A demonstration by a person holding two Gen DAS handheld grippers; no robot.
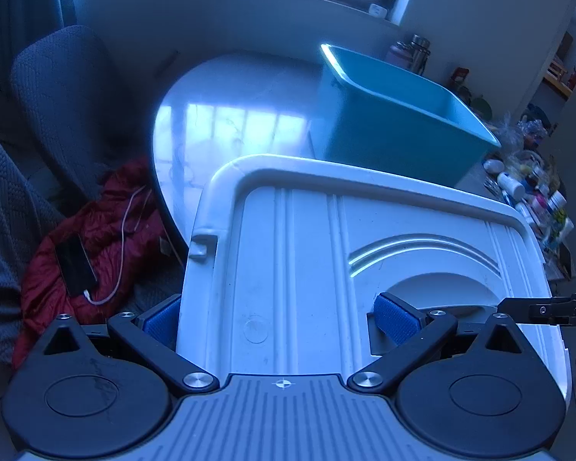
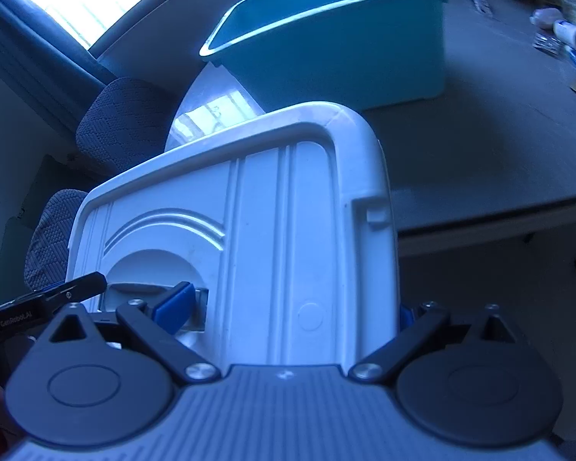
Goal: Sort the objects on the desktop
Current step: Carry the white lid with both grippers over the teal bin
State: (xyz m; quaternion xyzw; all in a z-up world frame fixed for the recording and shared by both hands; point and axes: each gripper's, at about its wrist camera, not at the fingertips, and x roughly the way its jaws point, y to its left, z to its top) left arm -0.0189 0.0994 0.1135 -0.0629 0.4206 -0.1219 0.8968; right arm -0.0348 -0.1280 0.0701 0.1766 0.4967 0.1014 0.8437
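Observation:
A white plastic lid (image 1: 307,253) fills both wrist views, held up off the table; it also shows in the right wrist view (image 2: 272,230). My left gripper (image 1: 280,319) is shut on the lid's left half, one blue pad (image 1: 393,319) in the central handle recess, the other at the lid's outer edge. My right gripper (image 2: 288,307) is shut on the right half, one blue pad (image 2: 174,303) in the same recess. A teal bin (image 1: 395,115) stands open on the table beyond the lid, also in the right wrist view (image 2: 338,34).
Several small bottles and packets (image 1: 533,188) crowd the table's right side, seen too in the right wrist view (image 2: 564,34). A grey chair (image 1: 57,88) and a red jacket with a phone (image 1: 84,253) lie left. The table edge (image 2: 499,219) runs at right.

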